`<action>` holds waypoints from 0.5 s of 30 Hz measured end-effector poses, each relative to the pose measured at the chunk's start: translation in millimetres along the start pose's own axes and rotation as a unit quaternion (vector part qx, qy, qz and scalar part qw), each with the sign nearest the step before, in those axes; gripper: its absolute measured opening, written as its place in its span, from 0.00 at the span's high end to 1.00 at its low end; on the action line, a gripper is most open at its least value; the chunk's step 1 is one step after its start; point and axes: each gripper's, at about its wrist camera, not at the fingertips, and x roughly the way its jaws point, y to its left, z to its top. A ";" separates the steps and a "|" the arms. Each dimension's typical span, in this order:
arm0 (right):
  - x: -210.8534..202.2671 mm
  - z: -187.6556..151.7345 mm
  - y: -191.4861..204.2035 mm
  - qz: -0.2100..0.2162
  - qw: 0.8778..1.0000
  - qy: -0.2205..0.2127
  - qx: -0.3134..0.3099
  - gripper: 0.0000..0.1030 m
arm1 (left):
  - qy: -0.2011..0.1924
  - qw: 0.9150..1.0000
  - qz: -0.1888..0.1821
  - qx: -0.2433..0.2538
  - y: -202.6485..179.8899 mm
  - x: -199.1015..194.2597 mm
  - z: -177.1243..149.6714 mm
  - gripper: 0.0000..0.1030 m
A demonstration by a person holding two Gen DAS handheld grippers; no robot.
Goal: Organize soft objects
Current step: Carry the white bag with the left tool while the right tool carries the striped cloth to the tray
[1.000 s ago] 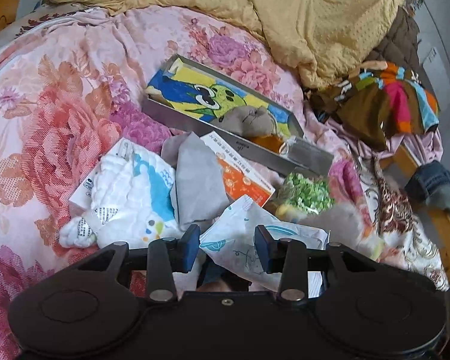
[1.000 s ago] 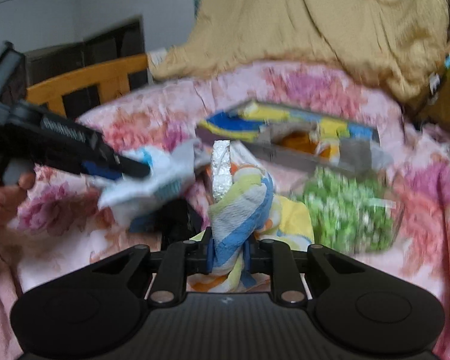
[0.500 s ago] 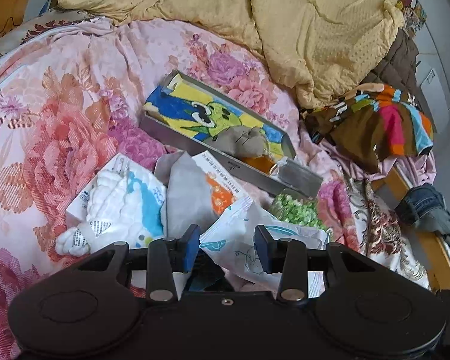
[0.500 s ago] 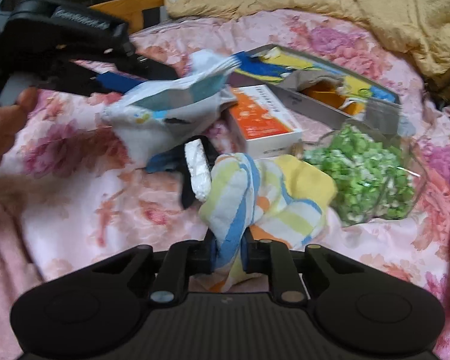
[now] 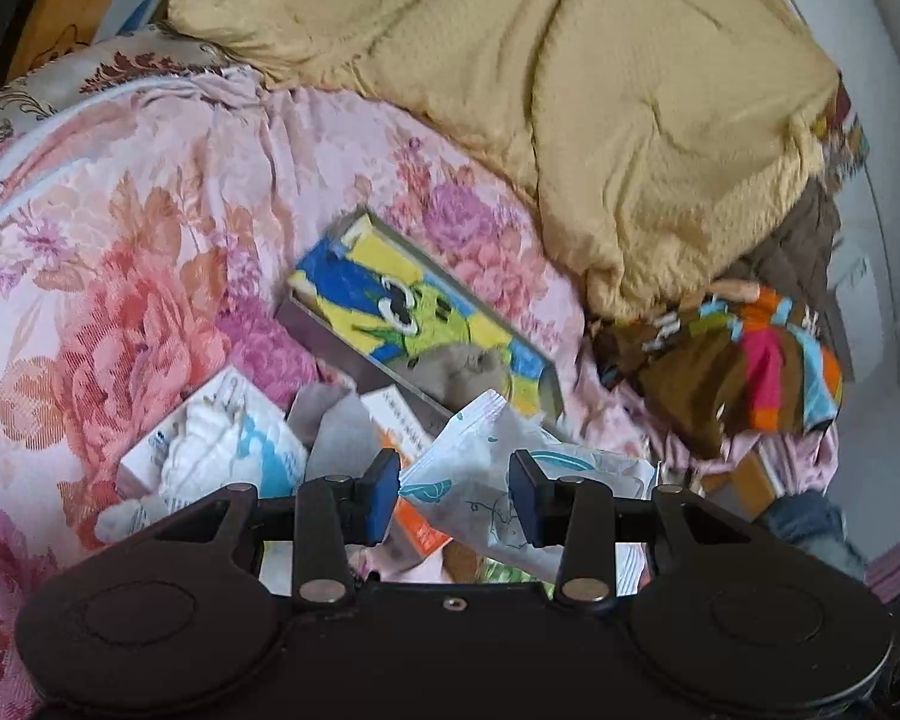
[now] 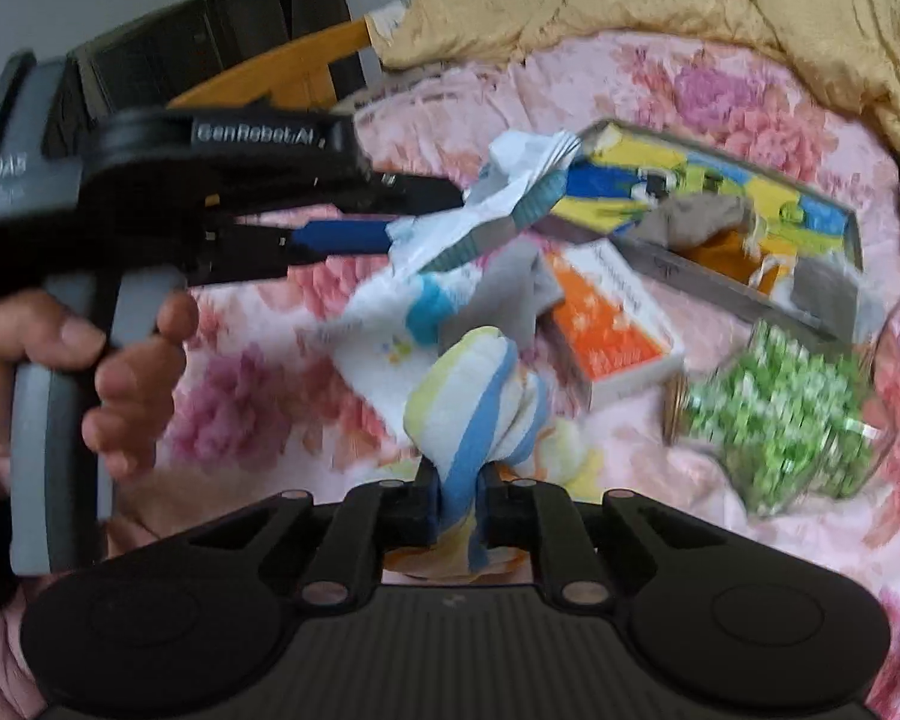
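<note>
Spread under everything is the pink floral bedcover (image 5: 150, 276), with a yellow quilt (image 5: 570, 90) heaped along its far side and a multicoloured striped garment (image 5: 768, 360) bunched at the right edge. On the cover lies a long metal tray (image 6: 720, 288) lined with a cartoon print, a grey cloth (image 5: 462, 366) sitting inside it. Nearer me are an orange-and-white box (image 6: 618, 330), a clear bag of green bits (image 6: 780, 420) and a white cloth with blue marks (image 5: 228, 456), crowding the space before the tray. My left gripper (image 5: 455, 495) is part-way closed on a white printed packet (image 5: 498, 468), lifted off the bed. My right gripper (image 6: 457, 507) is closing its jaws, and they pinch a striped yellow, blue and white sock (image 6: 474, 408) hanging above the cover.
</note>
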 end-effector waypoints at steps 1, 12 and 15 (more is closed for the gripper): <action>-3.0 1.9 -1.1 -0.003 1.000 -0.013 -0.006 0.88 | -0.006 1.000 0.001 0.002 -0.2 -2.1 1.7 0.59; -16.3 40.3 -31.1 -0.058 0.984 -0.161 -0.053 0.88 | -0.037 0.998 0.043 -0.007 1.3 -1.5 13.8 0.59; -7.5 59.6 -45.8 -0.066 0.979 -0.187 -0.048 0.88 | -0.048 0.998 0.051 0.006 -7.9 5.4 22.3 0.59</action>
